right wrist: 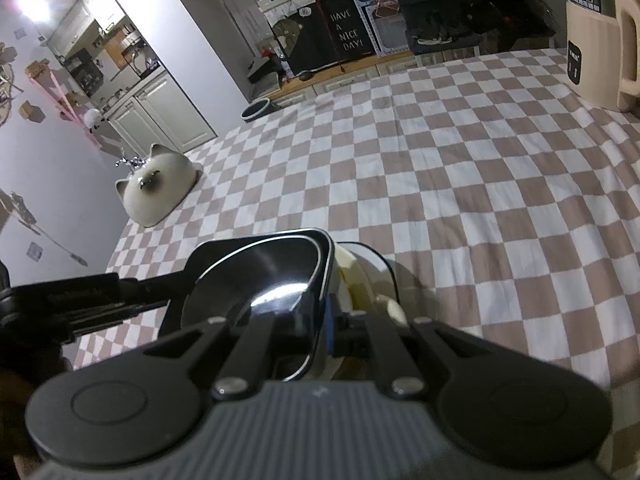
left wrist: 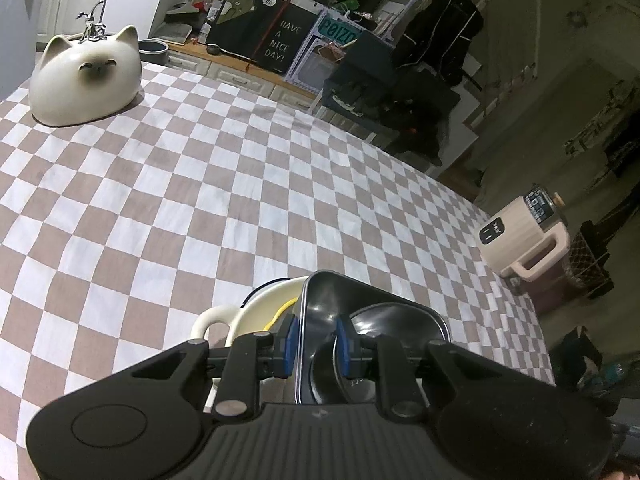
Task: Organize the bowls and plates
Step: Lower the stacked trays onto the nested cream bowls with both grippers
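A glossy black square plate [left wrist: 372, 320] is held on edge over a cream bowl with a loop handle [left wrist: 256, 312]. My left gripper [left wrist: 316, 340] is shut on the plate's rim, blue pads on both sides. In the right wrist view the same black plate [right wrist: 260, 276] leans over the cream bowl [right wrist: 372, 284]. My right gripper [right wrist: 318, 328] is shut on the plate's other rim. The left gripper's arm reaches the plate's far side from the left. An upturned cat-face bowl [left wrist: 86, 76] sits at the table's far left; it also shows in the right wrist view [right wrist: 158, 182].
The table wears a brown and white checkered cloth [left wrist: 240, 184]. A cream electric kettle [left wrist: 524, 236] stands by the right edge and shows in the right wrist view [right wrist: 600, 36]. Shelves, boxes and a sign lie beyond the far edge.
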Available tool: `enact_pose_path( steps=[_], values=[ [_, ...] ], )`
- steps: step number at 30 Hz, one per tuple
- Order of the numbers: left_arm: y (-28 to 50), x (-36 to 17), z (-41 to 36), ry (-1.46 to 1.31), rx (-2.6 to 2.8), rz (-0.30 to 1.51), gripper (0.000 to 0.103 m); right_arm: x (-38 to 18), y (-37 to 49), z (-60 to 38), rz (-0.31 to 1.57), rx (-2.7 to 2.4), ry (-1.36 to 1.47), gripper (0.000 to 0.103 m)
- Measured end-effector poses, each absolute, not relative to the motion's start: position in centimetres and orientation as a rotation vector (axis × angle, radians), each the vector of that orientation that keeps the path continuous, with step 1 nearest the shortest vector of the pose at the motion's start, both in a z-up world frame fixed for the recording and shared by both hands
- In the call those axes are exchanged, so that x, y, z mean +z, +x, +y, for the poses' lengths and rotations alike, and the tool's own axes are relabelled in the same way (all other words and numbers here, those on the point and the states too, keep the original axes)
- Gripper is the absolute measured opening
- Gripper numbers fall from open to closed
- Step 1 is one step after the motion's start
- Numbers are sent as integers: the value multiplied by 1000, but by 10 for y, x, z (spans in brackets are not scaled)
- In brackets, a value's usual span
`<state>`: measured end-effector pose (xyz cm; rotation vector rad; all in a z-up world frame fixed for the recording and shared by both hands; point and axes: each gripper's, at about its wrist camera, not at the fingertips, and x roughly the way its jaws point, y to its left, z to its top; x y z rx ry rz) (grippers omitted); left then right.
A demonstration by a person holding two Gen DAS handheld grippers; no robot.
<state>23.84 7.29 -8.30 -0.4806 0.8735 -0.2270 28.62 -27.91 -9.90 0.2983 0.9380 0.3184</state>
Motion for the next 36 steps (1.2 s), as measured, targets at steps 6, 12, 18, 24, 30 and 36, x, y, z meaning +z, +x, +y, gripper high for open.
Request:
enact_pose_path(
  steps=[6,12,18,24,30,36],
  values=[
    [241,-85,73,-473,-216,886,23,-100,287,-276,945,321,288,8],
    [243,-88,75,-471,-204,899,23,-102,288,-274,957,315,285,8],
    [247,-90,72,-478,-212,903,29,-106,292,-271,978,292,271,8],
    [247,-90,69,-463,-224,905,34,-107,291,-271,982,293,276,8],
    [246,-92,69,-464,-228,924,34,-110,292,-268,1017,290,258,8],
    [245,-92,70,-468,-238,923,34,-111,293,-268,1021,288,254,8]
  ],
)
